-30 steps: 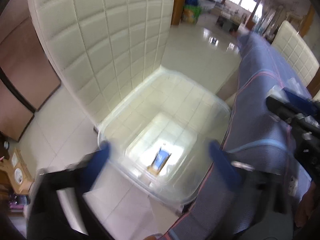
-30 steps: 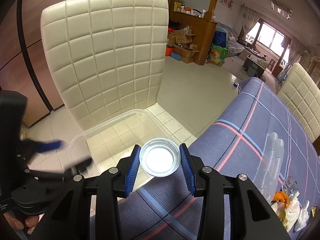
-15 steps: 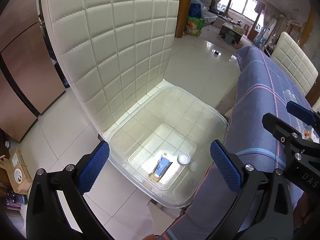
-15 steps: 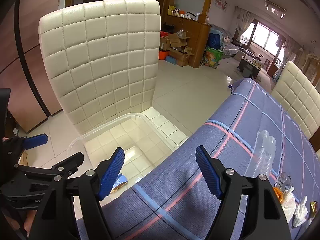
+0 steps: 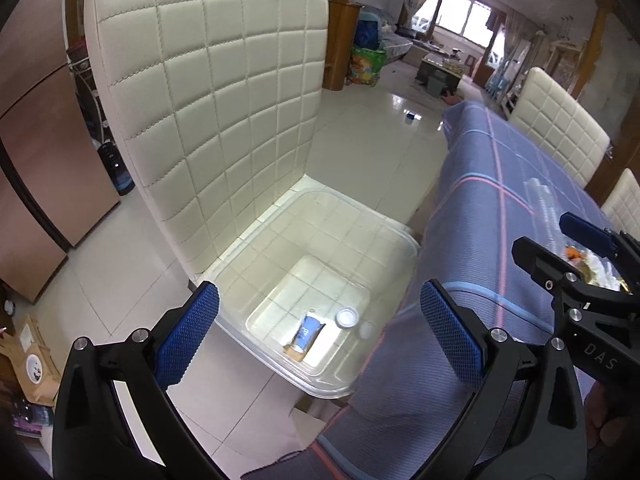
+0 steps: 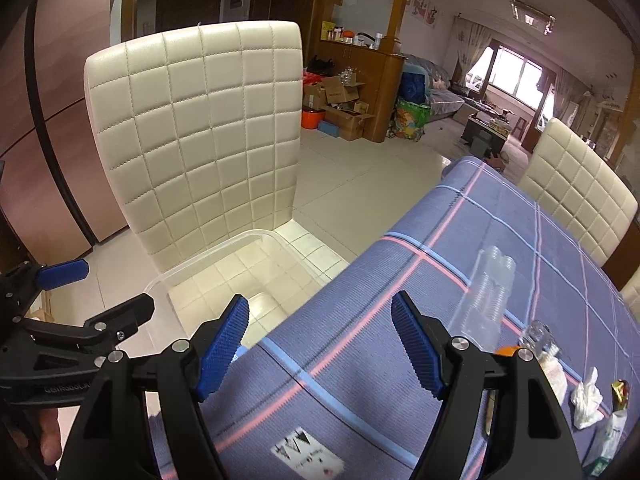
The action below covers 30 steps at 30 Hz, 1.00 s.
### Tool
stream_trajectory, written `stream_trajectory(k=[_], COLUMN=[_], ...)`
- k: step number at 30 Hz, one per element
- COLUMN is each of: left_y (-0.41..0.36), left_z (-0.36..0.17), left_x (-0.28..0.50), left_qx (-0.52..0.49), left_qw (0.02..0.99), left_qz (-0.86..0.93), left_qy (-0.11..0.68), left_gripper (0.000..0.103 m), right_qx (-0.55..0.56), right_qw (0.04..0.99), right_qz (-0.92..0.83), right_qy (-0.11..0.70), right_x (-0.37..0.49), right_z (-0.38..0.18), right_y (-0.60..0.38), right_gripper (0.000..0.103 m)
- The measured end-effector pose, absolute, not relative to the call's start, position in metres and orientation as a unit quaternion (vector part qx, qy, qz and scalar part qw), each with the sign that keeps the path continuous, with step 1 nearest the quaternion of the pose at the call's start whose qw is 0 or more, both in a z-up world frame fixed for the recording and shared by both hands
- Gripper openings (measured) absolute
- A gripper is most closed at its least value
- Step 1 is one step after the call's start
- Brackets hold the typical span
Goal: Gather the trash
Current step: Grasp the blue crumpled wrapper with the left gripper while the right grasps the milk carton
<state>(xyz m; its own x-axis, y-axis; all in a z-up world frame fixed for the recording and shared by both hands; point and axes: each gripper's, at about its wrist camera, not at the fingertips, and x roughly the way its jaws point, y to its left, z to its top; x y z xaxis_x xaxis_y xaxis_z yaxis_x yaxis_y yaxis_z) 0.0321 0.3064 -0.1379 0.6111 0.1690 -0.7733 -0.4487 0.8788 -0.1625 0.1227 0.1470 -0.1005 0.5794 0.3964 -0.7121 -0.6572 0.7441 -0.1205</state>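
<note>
A clear plastic bin [image 5: 401, 231] sits on the seat of a cream quilted chair [image 5: 224, 92]. Inside it lie a blue packet [image 5: 306, 334] and a small clear round cup [image 5: 347, 316]. My left gripper [image 5: 319, 292] hangs open above the bin's near edge with nothing between its pads. My right gripper [image 6: 320, 306] is open and empty over the corner of the blue checked tablecloth [image 6: 500, 216]. On the cloth lie a stack of clear cups [image 6: 490, 292], a crumpled tissue [image 6: 586, 396], a gold wrapper [image 6: 619, 390] and a white printed slip [image 6: 308, 454].
The bin [image 6: 256, 234] stands just left of the table edge. A second cream chair [image 6: 576, 196] stands at the table's far side. A brown cabinet [image 5: 36, 168] rises on the left. Boxes and bags [image 6: 344, 108] line the far wall beyond tiled floor.
My right gripper was shut on the clear round cup, then opened, and the cup now lies in the bin. Both grippers have since risen, and the right one has swung over the table.
</note>
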Motion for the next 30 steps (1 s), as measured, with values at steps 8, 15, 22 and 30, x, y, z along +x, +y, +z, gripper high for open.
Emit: stream_trajectory(k=[8,15,22,30], left_y=[0.263,0.196,0.125,0.029], left_z=[-0.116,-0.107,-0.111,-0.116], left_x=[0.028,0.036,0.053,0.075], left_qx=[-0.168,-0.132,-0.101,-0.057], left_qw=[0.893,0.904,0.902,0.893], left_qz=[0.137,0.073,0.010,-0.090], left_qy=[0.394,0.400,0.419,0.436], left_gripper=[0.099,0.099,0.099,0.099], right_qx=[-0.157,-0.124,-0.072,-0.048], right_qw=[0.885,0.901,0.913,0.921], right_qz=[0.254,0.183,0.098,0.020], right_qy=[0.356,0.374,0.389,0.387], right_x=[0.112,0.103,0.104,0.109], right_z=[-0.093,-0.100,-0.106,-0.109], right_y=[0.081,-0.009,-0.105,-0.188], right_gripper=[0.072,0.072,0.072,0.072])
